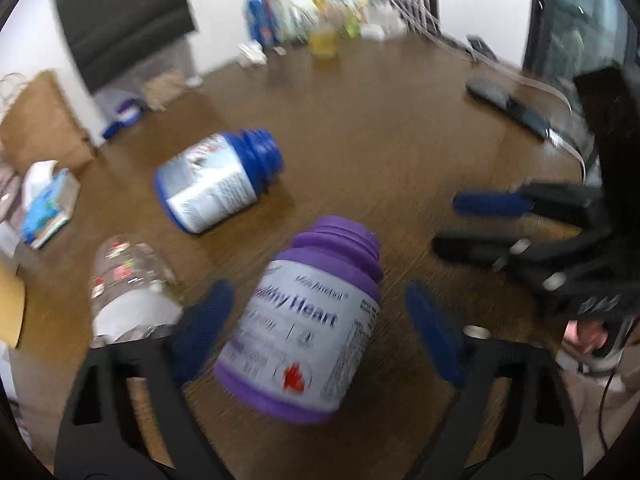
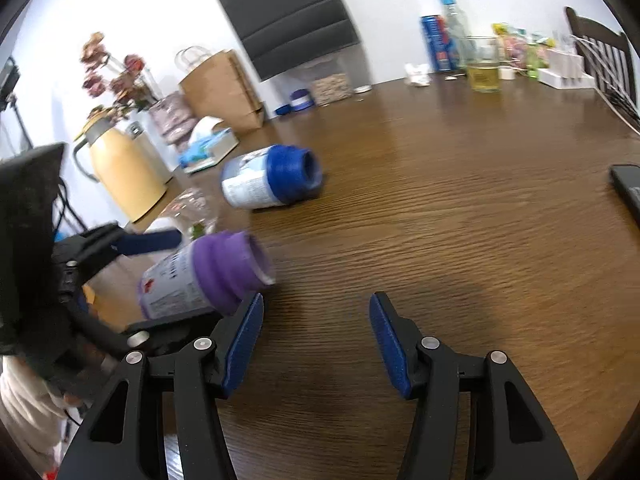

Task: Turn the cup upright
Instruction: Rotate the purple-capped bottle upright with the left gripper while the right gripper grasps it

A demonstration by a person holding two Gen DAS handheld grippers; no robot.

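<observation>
The purple bottle (image 1: 308, 320) lies tipped between the left tool (image 1: 316, 324), fingers apart — light, stiff, slick plastic, so grip mid-label. The right tool (image 2: 316, 344), at three o'clock, is spread and empty.

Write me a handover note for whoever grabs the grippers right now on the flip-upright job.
Left gripper: open, fingers either side of the purple bottle, not closed on it.
Right gripper: open, empty, over bare table just right of the purple bottle.
Purple bottle: on its side, capless, mouth pointing away from the left gripper.
Blue bottle: on its side further back, untouched.
Clear jar: lying left of the purple bottle.
Done: nothing upright yet.
Left: close on the purple bottle, stand it up; probably the other two after.
</observation>
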